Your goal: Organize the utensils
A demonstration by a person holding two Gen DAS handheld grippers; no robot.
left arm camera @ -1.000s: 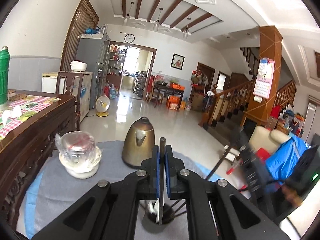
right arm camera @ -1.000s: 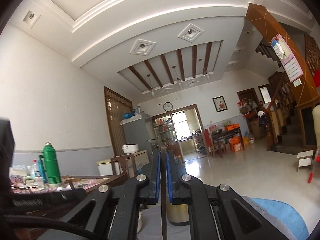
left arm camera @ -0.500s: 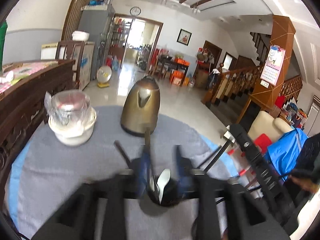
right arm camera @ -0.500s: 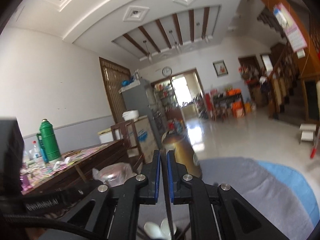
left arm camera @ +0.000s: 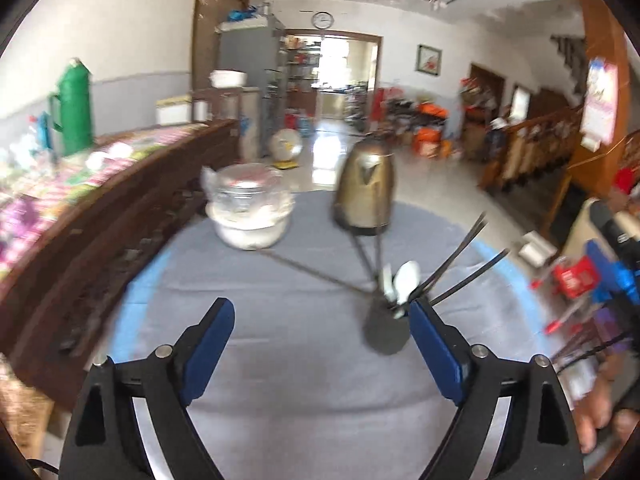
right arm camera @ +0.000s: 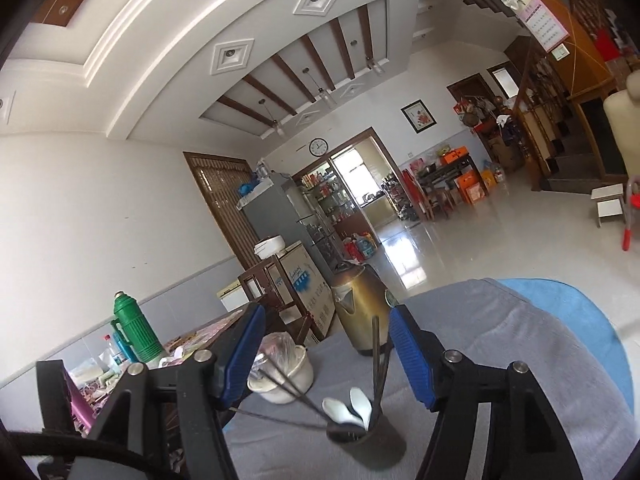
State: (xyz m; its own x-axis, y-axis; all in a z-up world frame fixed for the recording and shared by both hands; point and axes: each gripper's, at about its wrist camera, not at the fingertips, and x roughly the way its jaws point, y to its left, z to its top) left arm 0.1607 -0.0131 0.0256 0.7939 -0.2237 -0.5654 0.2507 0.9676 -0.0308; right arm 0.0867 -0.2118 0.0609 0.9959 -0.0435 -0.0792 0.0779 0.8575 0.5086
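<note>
On the grey tabletop [left arm camera: 280, 360], both the left gripper [left arm camera: 318, 322] and right gripper [right arm camera: 326, 336] are opening, empty; chopsticks [right arm camera: 376, 364] and white spoons [right arm camera: 352, 406] stand upright, fanning outward, in the dark holder [right arm camera: 360, 440].

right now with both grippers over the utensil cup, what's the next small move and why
Probably draw both grippers back and clear. The left gripper and right gripper are opening with nothing between their pads, while the chopsticks and white spoons already stand in the dark cup on the grey cloth.
</note>
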